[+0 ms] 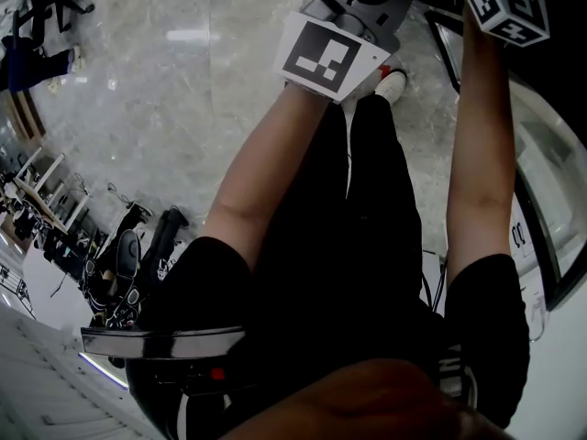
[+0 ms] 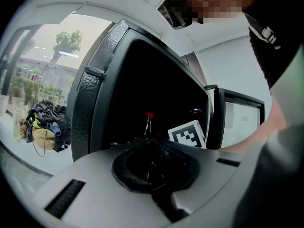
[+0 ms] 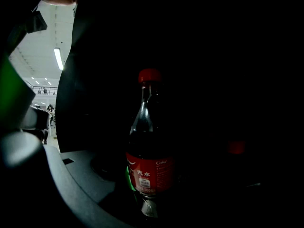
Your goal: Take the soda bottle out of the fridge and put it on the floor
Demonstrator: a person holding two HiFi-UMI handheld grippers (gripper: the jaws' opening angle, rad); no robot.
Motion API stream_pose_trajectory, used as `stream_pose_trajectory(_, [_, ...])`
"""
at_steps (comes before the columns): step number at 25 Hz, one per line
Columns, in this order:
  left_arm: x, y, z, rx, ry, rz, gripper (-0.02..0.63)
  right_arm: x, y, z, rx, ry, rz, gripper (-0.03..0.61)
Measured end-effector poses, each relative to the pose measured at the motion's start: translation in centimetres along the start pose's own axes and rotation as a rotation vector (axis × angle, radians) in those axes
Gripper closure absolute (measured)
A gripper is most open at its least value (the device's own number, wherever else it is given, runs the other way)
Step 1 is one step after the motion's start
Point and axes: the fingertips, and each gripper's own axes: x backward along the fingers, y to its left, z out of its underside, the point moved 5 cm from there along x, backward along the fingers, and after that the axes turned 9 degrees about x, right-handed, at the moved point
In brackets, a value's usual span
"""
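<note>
The soda bottle point(image 3: 148, 151), dark with a red cap and a red label, stands upright inside the dark fridge, very close in the right gripper view. My right gripper's grey left jaw lies swung out beside its label, and the right jaw is lost in the dark. Whether the pads press on the bottle is not visible. In the left gripper view the bottle's neck point(image 2: 148, 123) rises behind my left gripper point(image 2: 154, 167), whose two grey halves meet, empty. The right gripper's marker cube point(image 2: 188, 133) sits just right of the neck. Both marker cubes point(image 1: 330, 58) point(image 1: 505, 4) show ahead in the head view.
The fridge point(image 2: 102, 94) is a dark cabinet, its open door point(image 2: 240, 118) to the right. A second red cap point(image 3: 236, 147) glows dimly deeper inside. Marble floor point(image 1: 165, 108) lies below, with my legs and a shoe point(image 1: 392, 85) near the fridge. Bags and clothes point(image 2: 45, 122) are piled far left.
</note>
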Motion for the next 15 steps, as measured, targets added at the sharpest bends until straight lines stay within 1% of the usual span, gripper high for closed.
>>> stream_pose_trajectory(7, [1.0, -0.5, -0.2, -0.008, -0.009, 0.002, 0.612, 2.3, 1.3, -0.4, 0.016, -0.006, -0.015, 0.259])
stream_pose_trajectory(11, [1.9, -1.1, -0.2, -0.012, -0.023, 0.005, 0.612, 4.1, 2.8, -1.3, 0.045, -0.021, -0.046, 0.259])
stream_pose_trajectory(15, [3.3, -1.5, 0.6, -0.003, -0.029, -0.001, 0.612, 5.9, 4.9, -1.9, 0.054, -0.046, -0.087, 0.259])
